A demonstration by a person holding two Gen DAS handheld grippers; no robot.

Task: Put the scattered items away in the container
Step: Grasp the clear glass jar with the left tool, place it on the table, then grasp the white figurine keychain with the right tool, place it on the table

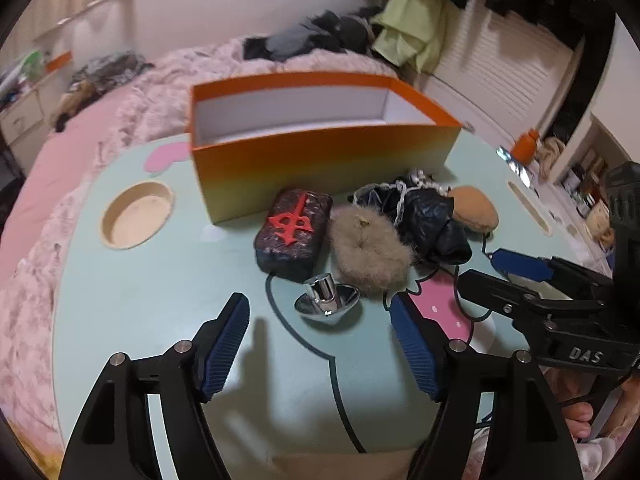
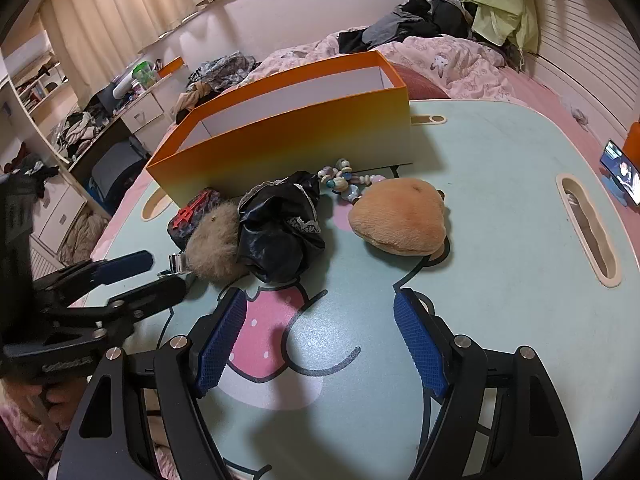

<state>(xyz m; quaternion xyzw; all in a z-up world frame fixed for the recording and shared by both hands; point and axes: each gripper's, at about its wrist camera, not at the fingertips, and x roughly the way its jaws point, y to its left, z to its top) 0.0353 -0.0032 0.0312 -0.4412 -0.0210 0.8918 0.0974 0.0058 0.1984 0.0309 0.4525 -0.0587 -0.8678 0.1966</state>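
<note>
The left hand-held gripper (image 1: pixel 318 338) is held with its jaws spread wide and nothing between the pads. A chrome knob-like piece (image 1: pixel 327 298) is seen on the light-blue counter (image 1: pixel 160 300) just ahead of its fingertips, apart from both pads. Beyond that piece, a dark block with a red sign (image 1: pixel 294 233) and a beige fur pompom (image 1: pixel 370 251) are placed side by side. A black crumpled pouch (image 2: pixel 278 226), a tan plush (image 2: pixel 400 216) and a string of pastel beads (image 2: pixel 346 178) are found ahead of the right hand-held gripper (image 2: pixel 320 330), which is likewise spread wide and empty. The orange box (image 1: pixel 320 168), open-topped, is set behind all of them.
</note>
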